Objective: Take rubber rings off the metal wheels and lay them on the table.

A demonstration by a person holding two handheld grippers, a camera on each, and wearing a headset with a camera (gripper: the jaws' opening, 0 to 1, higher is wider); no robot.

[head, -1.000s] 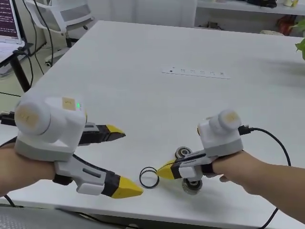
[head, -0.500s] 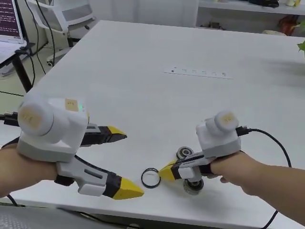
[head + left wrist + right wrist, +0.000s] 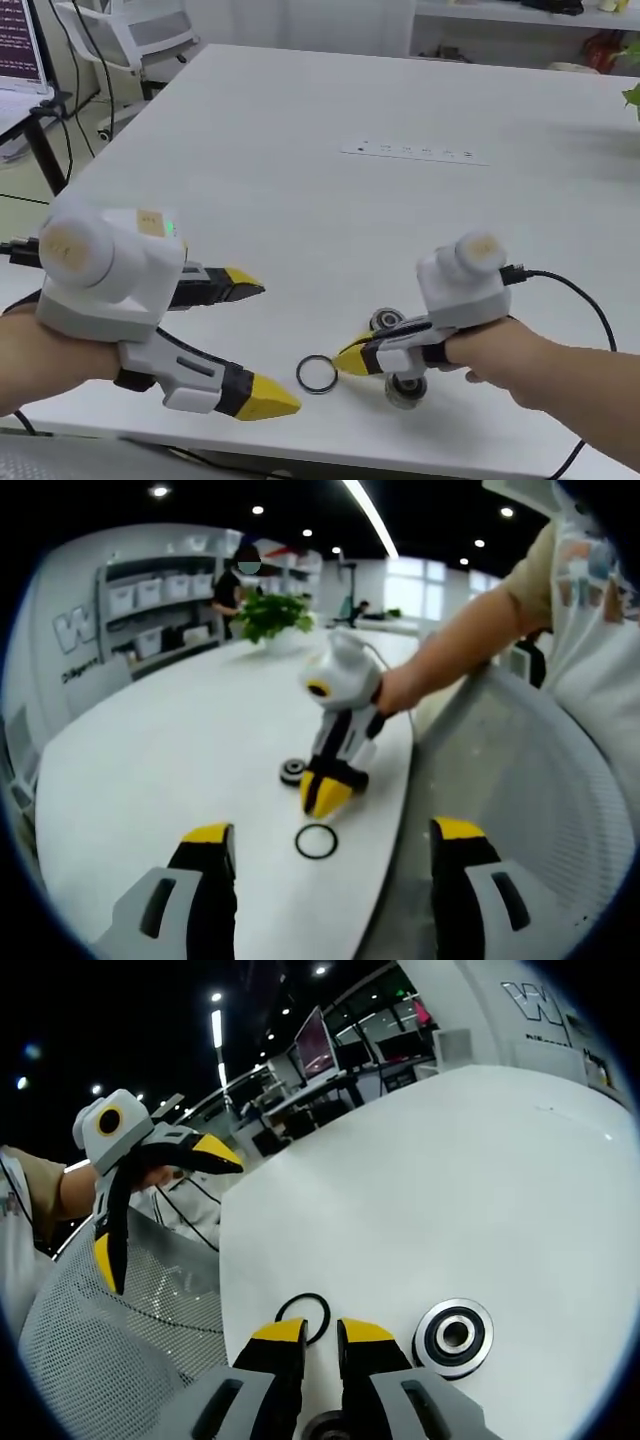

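A black rubber ring (image 3: 317, 386) lies flat on the white table (image 3: 330, 210) near its front edge. My right gripper (image 3: 343, 361) is shut, with nothing between its jaws, and its tips sit just right of the ring. Two metal wheels stand by it, one behind (image 3: 384, 320) and one under the gripper body (image 3: 404, 391). My left gripper (image 3: 258, 340) hovers open to the left of the ring. In the left gripper view, the ring (image 3: 298, 842) lies ahead between my open left gripper (image 3: 332, 830) tips, the right gripper (image 3: 322, 795) beyond it. In the right gripper view, the ring (image 3: 305, 1297) and a wheel (image 3: 455, 1337) flank the right gripper (image 3: 320, 1334).
A strip of small printed marks (image 3: 415, 152) lies mid-table. Left of the table are a laptop (image 3: 15, 50) on a stand and an office chair (image 3: 130, 35). Shelves line the far wall, and a plant (image 3: 270, 615) stands at the table's far end.
The ring looks a little flatter on the table beside the right gripper's tip. Both grippers have hardly moved.
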